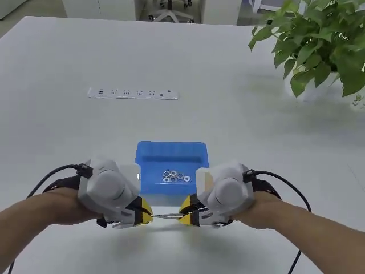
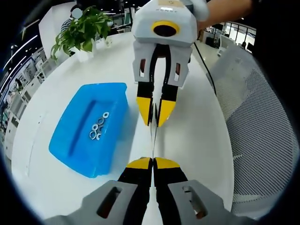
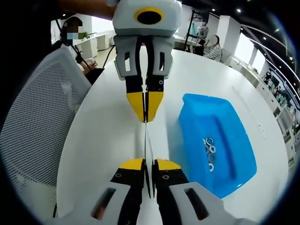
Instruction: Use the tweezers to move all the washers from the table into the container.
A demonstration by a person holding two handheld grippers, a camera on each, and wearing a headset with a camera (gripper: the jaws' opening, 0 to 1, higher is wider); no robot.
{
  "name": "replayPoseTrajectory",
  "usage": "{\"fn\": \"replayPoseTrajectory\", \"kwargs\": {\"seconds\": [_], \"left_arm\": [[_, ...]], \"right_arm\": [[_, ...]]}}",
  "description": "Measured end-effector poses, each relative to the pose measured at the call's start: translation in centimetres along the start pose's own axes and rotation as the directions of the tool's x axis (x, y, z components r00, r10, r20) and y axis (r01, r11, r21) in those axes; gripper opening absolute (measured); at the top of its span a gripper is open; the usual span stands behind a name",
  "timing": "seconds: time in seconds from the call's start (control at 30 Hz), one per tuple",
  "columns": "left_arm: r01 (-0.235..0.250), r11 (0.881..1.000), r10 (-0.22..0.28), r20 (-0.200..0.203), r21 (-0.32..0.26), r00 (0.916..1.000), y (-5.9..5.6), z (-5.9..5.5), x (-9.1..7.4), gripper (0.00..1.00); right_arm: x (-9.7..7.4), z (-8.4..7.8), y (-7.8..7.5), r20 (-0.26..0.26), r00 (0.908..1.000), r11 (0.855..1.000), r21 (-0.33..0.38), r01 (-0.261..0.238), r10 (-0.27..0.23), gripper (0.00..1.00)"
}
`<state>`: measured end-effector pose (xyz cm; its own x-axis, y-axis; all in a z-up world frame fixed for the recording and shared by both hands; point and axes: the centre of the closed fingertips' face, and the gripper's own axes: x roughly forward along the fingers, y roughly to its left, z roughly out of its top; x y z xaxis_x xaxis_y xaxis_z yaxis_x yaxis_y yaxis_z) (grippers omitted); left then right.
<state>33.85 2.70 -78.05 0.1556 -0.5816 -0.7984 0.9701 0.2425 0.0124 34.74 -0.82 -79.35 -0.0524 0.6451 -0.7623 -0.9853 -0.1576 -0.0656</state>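
Observation:
Thin metal tweezers [image 1: 165, 216] hang level between my two grippers, just in front of the blue container [image 1: 149, 153]. My left gripper [image 1: 146, 216] is shut on one end and my right gripper [image 1: 185, 217] is shut on the other. Several washers [image 1: 175, 176] lie in a cluster inside the container. In the left gripper view my own jaws [image 2: 153, 163] pinch the tweezers [image 2: 153, 136], with the right gripper [image 2: 156, 111] facing them and the container [image 2: 75, 140] to the left. The right gripper view shows my own jaws [image 3: 145, 164] on the tweezers [image 3: 147, 136], the left gripper [image 3: 145, 107] opposite and washers [image 3: 210, 152] in the container.
A white power strip [image 1: 132, 93] lies farther back on the white table [image 1: 68, 137]. A potted plant [image 1: 319, 45] stands at the far right. A white mesh chair [image 2: 262, 140] sits off the table's near edge.

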Motion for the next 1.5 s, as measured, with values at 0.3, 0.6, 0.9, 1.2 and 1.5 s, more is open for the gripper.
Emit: {"fn": "replayPoseTrajectory", "kwargs": {"seconds": [0.3, 0.6, 0.9, 1.2, 1.5], "left_arm": [[0.008, 1.000, -0.008, -0.019, -0.019, 0.9998, 0.0, -0.7, 0.6, 0.04], [0.027, 1.000, -0.027, -0.040, -0.015, 0.9988, -0.3, -1.1, 1.2, 0.04], [0.037, 0.999, -0.037, -0.052, -0.013, 0.9979, -0.7, -1.5, 1.6, 0.04], [0.038, 0.999, -0.038, -0.060, -0.001, 0.9975, -0.8, -1.8, 1.8, 0.05], [0.026, 1.000, -0.026, -0.064, 0.002, 0.9976, -0.8, -1.9, 1.6, 0.05]], "right_arm": [[0.6, -0.3, 0.3, -0.018, 0.9998, 1.000, 0.010, -0.004, 0.004, 0.10], [0.7, -0.6, 0.6, -0.022, 0.9998, 1.000, 0.010, -0.003, 0.003, 0.10], [0.6, -0.7, 0.9, -0.010, 1.0000, 1.000, 0.019, 0.001, 0.000, 0.11], [0.7, -0.8, 1.1, -0.011, 0.9999, 1.000, 0.018, 0.008, -0.008, 0.11], [0.6, -0.9, 1.1, -0.010, 0.9993, 0.999, 0.036, 0.036, -0.035, 0.15]]}}
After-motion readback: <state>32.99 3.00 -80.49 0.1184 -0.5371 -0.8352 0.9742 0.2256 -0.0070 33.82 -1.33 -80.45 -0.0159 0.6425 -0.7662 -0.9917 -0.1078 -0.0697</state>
